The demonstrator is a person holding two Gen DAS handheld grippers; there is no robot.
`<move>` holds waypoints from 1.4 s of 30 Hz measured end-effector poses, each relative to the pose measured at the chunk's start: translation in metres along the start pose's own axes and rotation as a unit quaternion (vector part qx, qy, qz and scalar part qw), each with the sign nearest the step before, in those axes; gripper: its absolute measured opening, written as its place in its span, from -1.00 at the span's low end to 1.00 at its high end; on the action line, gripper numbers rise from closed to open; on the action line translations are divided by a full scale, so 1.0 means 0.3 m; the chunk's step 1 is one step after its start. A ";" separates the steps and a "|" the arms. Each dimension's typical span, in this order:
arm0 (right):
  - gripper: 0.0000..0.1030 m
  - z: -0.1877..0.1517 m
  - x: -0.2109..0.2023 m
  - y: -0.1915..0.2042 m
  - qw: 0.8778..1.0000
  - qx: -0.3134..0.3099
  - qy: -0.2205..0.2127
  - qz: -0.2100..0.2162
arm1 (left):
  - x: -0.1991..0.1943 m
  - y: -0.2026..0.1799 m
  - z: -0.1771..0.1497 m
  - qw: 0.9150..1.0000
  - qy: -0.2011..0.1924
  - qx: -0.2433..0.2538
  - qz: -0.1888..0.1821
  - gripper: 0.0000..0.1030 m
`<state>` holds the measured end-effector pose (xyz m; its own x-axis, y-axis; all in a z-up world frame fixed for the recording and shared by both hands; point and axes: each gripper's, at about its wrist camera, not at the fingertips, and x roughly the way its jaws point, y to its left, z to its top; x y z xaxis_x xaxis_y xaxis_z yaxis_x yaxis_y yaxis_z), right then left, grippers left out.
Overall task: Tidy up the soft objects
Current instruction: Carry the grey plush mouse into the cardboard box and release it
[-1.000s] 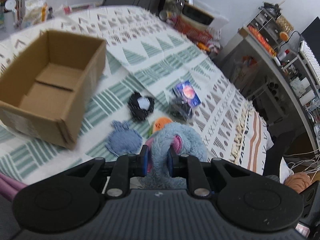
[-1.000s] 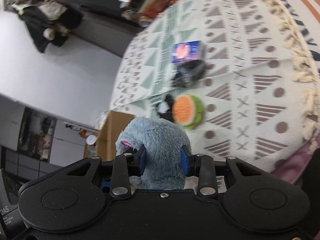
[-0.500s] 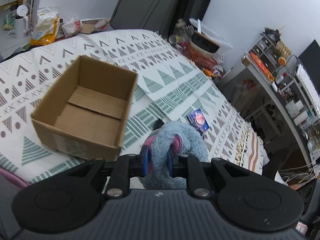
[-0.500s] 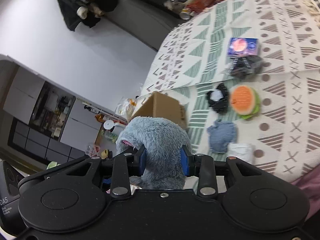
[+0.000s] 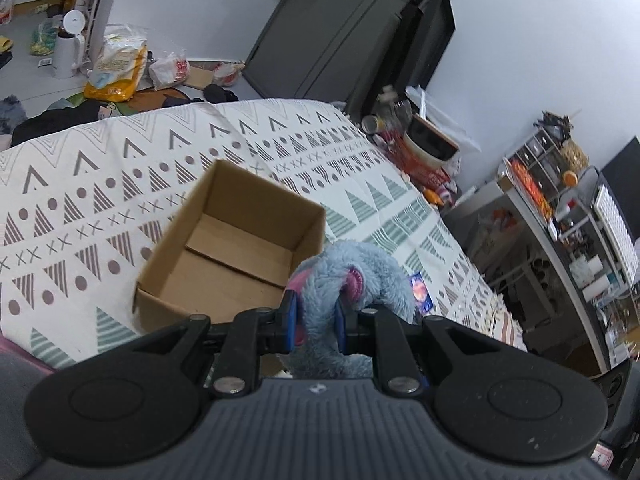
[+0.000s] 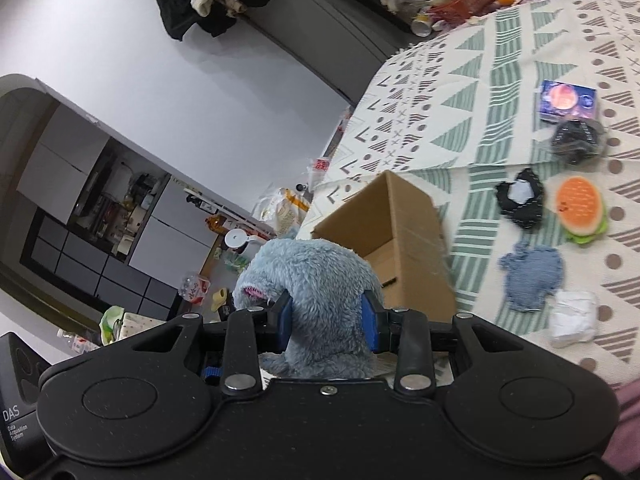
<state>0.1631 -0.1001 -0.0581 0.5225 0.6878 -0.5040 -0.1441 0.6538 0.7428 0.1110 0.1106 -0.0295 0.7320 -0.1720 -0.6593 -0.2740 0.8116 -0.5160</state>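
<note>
Both grippers (image 5: 316,322) (image 6: 327,318) clamp blue plush (image 5: 352,264), above box (image 5: 224,248).

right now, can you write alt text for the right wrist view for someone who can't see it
The right gripper has its jaws shut on a fluffy blue plush toy, held above a patterned blanket. An open cardboard box sits just beyond it, with a burger-shaped toy and small cloth items to its right.

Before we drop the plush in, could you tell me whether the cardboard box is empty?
Empty: the cardboard box shows only bare bottom flaps.
</note>
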 end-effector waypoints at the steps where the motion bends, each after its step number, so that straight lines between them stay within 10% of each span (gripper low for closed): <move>1: -0.33 -0.002 0.009 0.008 1.000 0.000 0.001 0.000 | 0.000 0.012 0.009 1.000 -0.001 -0.003 -0.001 -0.65; 42: -0.22 -0.043 0.388 0.050 0.998 0.003 0.042 -0.037 | 0.223 0.304 0.111 0.995 0.013 -0.075 0.059 -0.63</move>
<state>0.2110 -0.0061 -0.1113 0.4584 0.6616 -0.5934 -0.1018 0.7024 0.7044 0.1557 0.1918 -0.1024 0.6735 -0.0962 -0.7329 -0.4485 0.7349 -0.5087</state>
